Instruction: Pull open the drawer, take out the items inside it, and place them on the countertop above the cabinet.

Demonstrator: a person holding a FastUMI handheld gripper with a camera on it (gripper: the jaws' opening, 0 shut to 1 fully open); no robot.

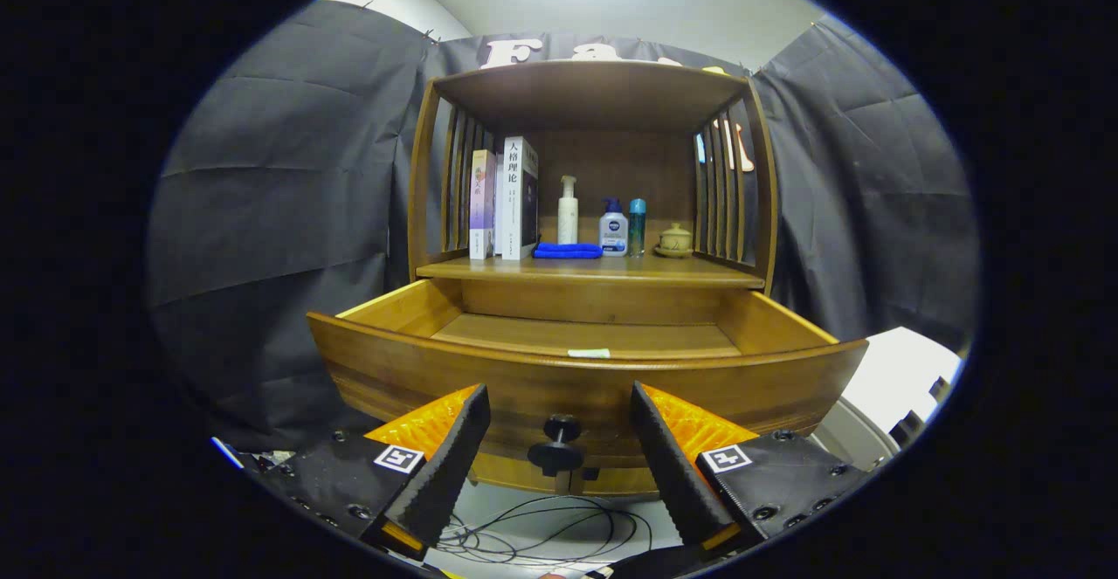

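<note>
Between the gripper (559, 409) fingers sits the small dark round knob (559, 444) of the brown wooden drawer (454, 369), jaws spread wide apart, nothing clamped, neither finger touching the knob. Drawer is pulled out from the brown wooden cabinet (419, 168); the visible part of its floor looks bare, and the near part of the inside is hidden behind the curved drawer front. Small pale sticker (589, 353) on top edge of drawer front, just above the knob. Above the drawer, the cabinet's wooden bench (489, 270) carries a row of things under a slatted-side hutch: two upright books (507, 199) at left, touching each other; folded blue cloth (568, 251) just beside them; tall white pump bottle (568, 210) behind the cloth; short white bottle with blue cap (613, 230) next; slim teal cylinder bottle (638, 225) just beside that; small beige lidded ceramic pot (675, 238) on a saucer at right end. Thin black cables (541, 531) coil on pale floor below the drawer, between the fingers. Black wrinkled cloth wall (279, 195) behind and on both sides of cabinet
</note>
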